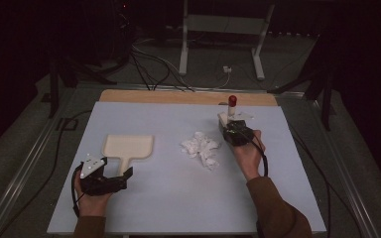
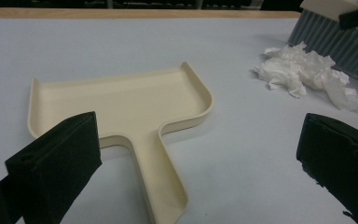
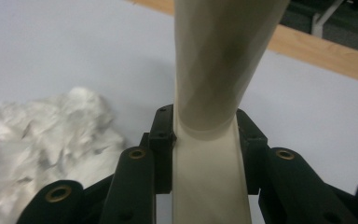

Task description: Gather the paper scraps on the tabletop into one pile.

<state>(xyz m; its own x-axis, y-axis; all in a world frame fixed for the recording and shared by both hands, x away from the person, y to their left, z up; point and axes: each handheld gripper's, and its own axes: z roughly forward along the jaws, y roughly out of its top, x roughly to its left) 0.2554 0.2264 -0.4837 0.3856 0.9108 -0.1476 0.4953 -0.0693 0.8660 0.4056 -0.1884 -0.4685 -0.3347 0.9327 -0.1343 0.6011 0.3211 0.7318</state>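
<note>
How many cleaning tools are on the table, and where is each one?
2. The cream dustpan lies flat at the table's left, its handle toward the open left gripper. The brush stands at the right beside the crumpled paper, held in the right gripper.

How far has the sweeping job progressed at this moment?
Done: the right gripper is shut on the brush handle, and the brush stands beside the crumpled paper. In hand: the left gripper is open with its jaws on either side of the dustpan handle, not yet closed. Left: grip the dustpan and sweep the paper in; it lies on the table, outside the pan.
</note>
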